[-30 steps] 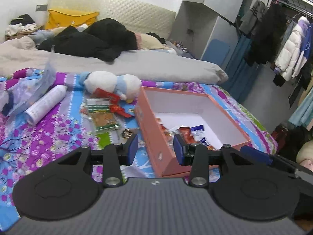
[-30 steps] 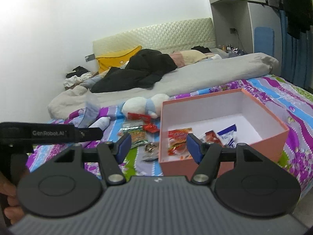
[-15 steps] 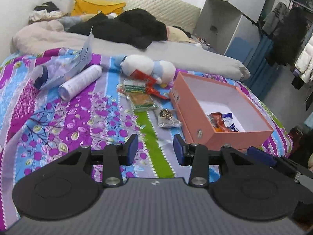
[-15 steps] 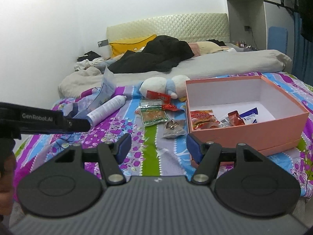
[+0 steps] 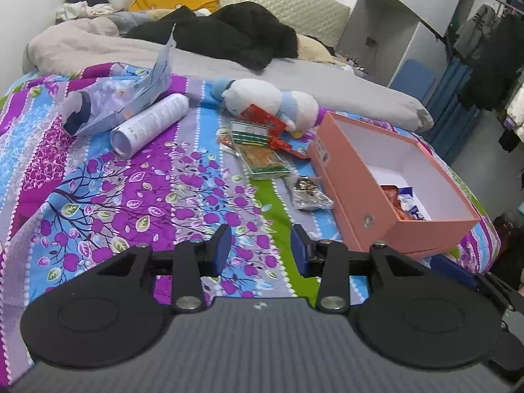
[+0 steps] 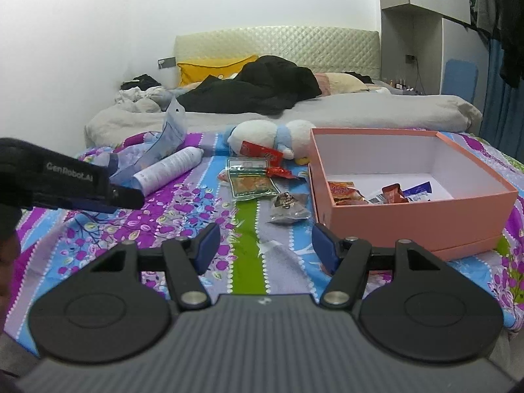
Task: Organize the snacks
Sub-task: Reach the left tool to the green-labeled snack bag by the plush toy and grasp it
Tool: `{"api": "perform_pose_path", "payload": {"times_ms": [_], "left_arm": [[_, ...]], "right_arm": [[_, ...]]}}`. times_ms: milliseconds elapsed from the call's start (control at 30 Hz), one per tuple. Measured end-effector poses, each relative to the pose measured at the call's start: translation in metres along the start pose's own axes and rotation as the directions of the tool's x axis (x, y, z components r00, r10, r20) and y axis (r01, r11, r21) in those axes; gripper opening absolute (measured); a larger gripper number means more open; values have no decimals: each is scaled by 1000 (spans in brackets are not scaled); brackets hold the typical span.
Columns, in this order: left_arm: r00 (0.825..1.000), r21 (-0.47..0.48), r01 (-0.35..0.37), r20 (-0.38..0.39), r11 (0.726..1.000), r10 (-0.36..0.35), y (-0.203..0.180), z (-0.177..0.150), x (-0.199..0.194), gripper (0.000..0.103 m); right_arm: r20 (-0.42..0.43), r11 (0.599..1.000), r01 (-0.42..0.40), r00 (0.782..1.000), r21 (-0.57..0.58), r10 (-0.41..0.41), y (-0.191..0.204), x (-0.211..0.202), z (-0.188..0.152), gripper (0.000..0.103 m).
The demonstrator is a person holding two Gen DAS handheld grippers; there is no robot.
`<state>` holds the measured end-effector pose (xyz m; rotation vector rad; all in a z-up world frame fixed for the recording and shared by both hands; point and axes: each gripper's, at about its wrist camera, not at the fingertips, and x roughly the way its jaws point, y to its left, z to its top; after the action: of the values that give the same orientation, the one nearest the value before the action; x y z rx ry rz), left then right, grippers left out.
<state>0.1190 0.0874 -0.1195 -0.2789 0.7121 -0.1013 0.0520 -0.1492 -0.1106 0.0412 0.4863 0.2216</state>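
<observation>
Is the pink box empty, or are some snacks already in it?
Partly filled. The pink box stands open with no lid on, and a few snack packets lie in its near left corner; the rest of its white floor is bare.

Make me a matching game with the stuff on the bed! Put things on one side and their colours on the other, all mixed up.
Things:
1. box
2. pillow
3. spray can
4. heap of clothes

Colours:
A. black
B. white
C. pink
D. yellow

Pairs: 1-C, 2-D, 3-B, 4-A
</observation>
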Motion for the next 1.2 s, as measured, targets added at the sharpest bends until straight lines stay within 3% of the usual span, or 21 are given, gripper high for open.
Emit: {"api": "perform_pose_path", "payload": {"times_ms": [167,400,600,867,1200], "left_arm": [[1000,-39,-19,-14,999,18,17,0,24,46],[999,-88,-48,-20,995,46,35,2,60,59],[999,-150,-37,-25,988,34,50,4,96,60],[997,-259,73,-18,963,-80,67,20,149,60],[969,-364,220,-21,905,-244,83,44,229,57]], "right_arm": [[-14,1000,-1,1000,-3,1,8,18,-4,64],[-64,999,-37,997,-35,35,20,51,-12,64],[-89,997,-14,996,-71,8,23,87,-14,64],[-109,1000,19,994,-25,-22,21,135,-11,64],[-146,995,82,987,54,-74,17,197,-8,63]]}}
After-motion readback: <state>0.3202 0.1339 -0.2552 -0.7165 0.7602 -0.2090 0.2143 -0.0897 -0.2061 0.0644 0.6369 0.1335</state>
